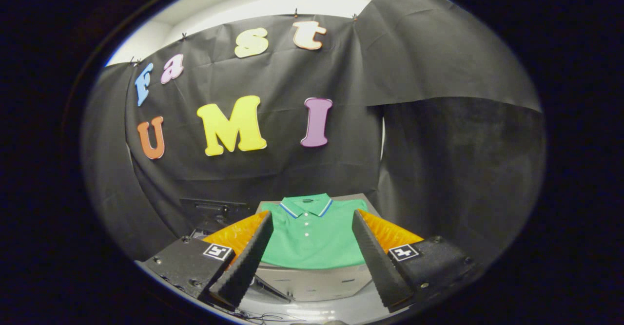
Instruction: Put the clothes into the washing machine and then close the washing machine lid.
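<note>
- The jaws [312,254] stand spread wide with nothing between their fingers [246,261]; they hang in the air, short of the work.
- The green polo shirt [314,235] lies folded flat, collar away from the jaws, on a grey table [317,281] just ahead of and between the two fingers, apart from both.
- To the left of the shirt, beyond the left finger, sits a dark boxy unit [212,210]. It may be the washing machine, but its opening and lid cannot be made out, so I cannot tell whether the lid is up.
- Risk: the shirt is flat and thin. Jaws closing on it from above could pinch only the top layer, and the folded shirt would then unfold and trail as it lifts.
- Risk: a dangling sleeve or hem could drag over the table edge or catch on the rim of the machine, leaving part of the shirt hanging outside.
- Risk: cloth left over the rim would likely keep the lid from closing fully.
- Risk: coming in too low, the fingers could push the shirt backward along the table instead of taking it, since nothing holds it in place.
- Risk: with the machine off to one side, the carry calls for a sideways swing, and a weak pinch may let the shirt slip out.
</note>
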